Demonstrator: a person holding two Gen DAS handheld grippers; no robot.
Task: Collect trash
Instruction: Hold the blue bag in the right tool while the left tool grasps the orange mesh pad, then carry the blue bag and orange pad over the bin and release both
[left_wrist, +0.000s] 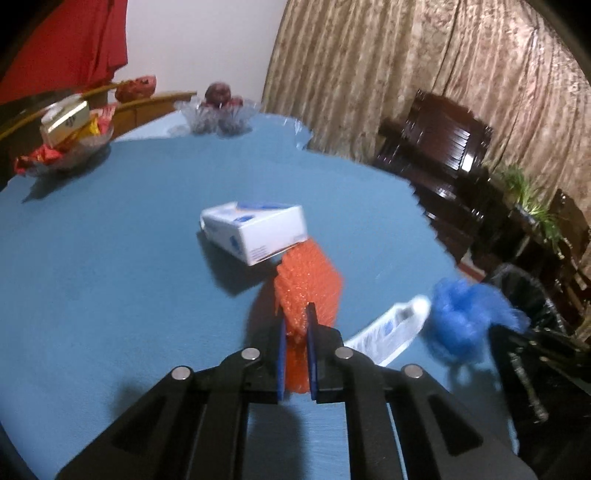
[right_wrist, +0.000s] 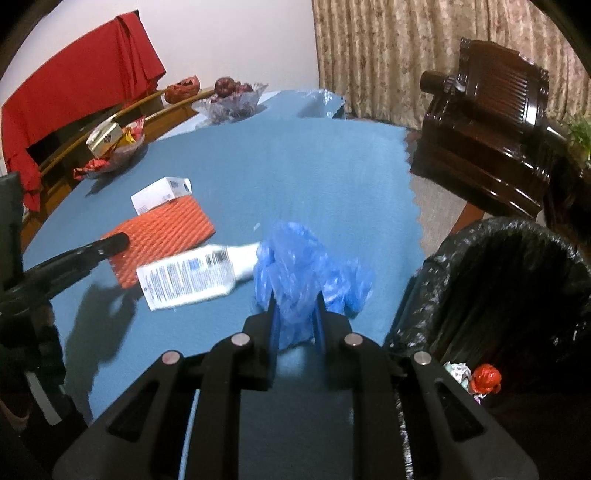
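The orange foam net (left_wrist: 308, 284) is held between the jaws of the left gripper (left_wrist: 295, 325), which are clenched on its near end; the rest of the net stands up a little above the blue tabletop (left_wrist: 110, 258). In the right wrist view the same net (right_wrist: 162, 236) looks like a flat ribbed sheet, with the dark finger of the left gripper (right_wrist: 110, 245) on its near left corner.

The crumpled blue plastic bag (right_wrist: 303, 269) is grasped by the right gripper (right_wrist: 297, 314), whose jaws are closed on the lower part of the bag, above the tabletop near its right edge. In the left wrist view this bag (left_wrist: 465, 317) is a blurred blue lump at the right.

Between the two held things a white tube (right_wrist: 195, 277) with printed text lies flat on the tabletop, its far end touching the blue bag. Just beyond the orange net lies a white box (left_wrist: 258, 229) with blue print.

To the right of the tabletop, lower than it, stands a trash bin (right_wrist: 509, 295) lined with a black bag. Inside it I can see a small red crumpled piece (right_wrist: 485, 378) and some pale paper beside it.

At the far left of the tabletop there is a glass bowl of snacks (left_wrist: 70, 136), and at the far edge a glass bowl of dark red fruit (left_wrist: 218, 107).
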